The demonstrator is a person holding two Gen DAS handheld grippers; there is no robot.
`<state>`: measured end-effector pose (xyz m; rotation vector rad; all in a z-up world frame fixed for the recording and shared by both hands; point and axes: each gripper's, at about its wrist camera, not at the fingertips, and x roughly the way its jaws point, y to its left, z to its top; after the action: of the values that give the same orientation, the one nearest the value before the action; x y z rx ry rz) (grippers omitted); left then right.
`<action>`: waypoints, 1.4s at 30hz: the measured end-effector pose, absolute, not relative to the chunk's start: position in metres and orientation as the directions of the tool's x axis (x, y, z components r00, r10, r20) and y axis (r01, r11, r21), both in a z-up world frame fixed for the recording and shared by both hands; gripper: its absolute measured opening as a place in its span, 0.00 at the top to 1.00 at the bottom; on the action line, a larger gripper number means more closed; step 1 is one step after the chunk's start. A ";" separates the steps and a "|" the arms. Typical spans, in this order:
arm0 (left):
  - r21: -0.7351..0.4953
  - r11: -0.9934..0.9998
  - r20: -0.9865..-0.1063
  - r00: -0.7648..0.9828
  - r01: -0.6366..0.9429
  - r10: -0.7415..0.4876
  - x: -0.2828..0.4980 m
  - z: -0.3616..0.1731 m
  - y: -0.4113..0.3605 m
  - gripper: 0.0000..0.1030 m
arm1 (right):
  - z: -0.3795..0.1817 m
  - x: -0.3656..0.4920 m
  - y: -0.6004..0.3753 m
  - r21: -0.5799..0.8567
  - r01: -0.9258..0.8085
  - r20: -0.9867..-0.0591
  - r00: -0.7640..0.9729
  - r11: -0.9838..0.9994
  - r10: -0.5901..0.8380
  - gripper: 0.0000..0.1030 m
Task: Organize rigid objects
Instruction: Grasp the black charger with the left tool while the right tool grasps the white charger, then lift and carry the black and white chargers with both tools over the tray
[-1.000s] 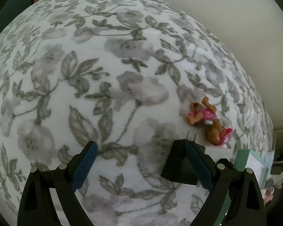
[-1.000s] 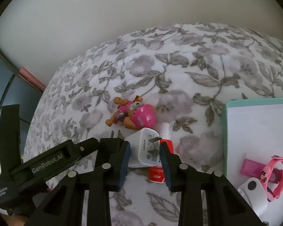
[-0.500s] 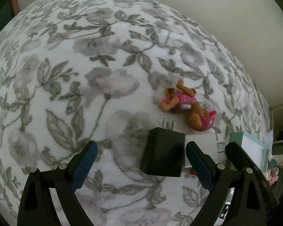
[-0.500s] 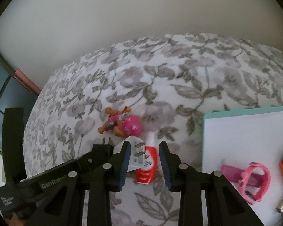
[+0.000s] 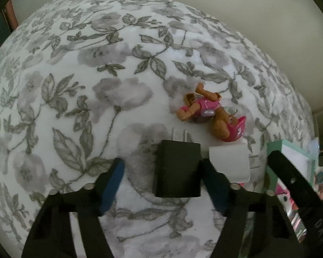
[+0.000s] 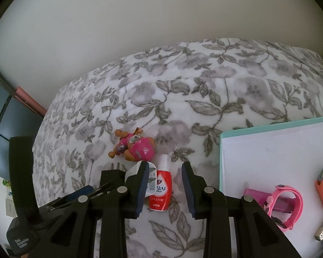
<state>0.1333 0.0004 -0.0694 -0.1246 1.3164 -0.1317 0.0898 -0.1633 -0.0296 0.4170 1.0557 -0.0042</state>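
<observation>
A black plug adapter [image 5: 177,168] lies on the floral blanket between my open left gripper [image 5: 161,179] fingers, prongs pointing away. A white plug adapter [image 5: 228,162] lies just right of it, partly hidden behind a right gripper finger in the right wrist view [image 6: 151,179]. A small red bottle [image 6: 160,190] lies between the open fingers of my right gripper [image 6: 165,177]. A pink and brown toy dog [image 5: 211,116] lies beyond them; it also shows in the right wrist view [image 6: 134,147].
A teal-rimmed white tray [image 6: 258,148] at the right holds a pink watch [image 6: 287,202], a magenta item, an orange piece and a metal band. The wall runs behind the blanket. A dark frame and pink rail stand at the far left.
My left gripper moved right and forward so the black adapter now lies between its fingers. My right gripper shifted right from the white adapter to straddle the red bottle.
</observation>
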 end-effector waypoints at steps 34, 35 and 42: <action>-0.168 0.970 -0.955 0.272 -0.175 -0.117 0.125 -0.068 0.092 0.58 | -0.047 0.093 -0.087 -0.055 -0.078 -0.880 0.475 0.995 -0.011 0.32; -0.168 0.970 -0.955 0.272 -0.174 -0.117 0.126 -0.069 0.088 0.58 | -0.048 0.093 -0.086 -0.063 -0.083 -0.880 0.474 0.995 -0.016 0.31; -0.179 0.968 -0.955 0.269 -0.178 -0.127 0.135 -0.073 0.083 0.58 | -0.060 0.093 -0.075 -0.100 -0.115 -0.885 0.465 0.988 -0.035 0.24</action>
<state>0.1348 0.0831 -0.0732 -0.2723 1.3028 0.0349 0.0929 -0.0754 -0.0601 -0.1528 1.0873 0.0493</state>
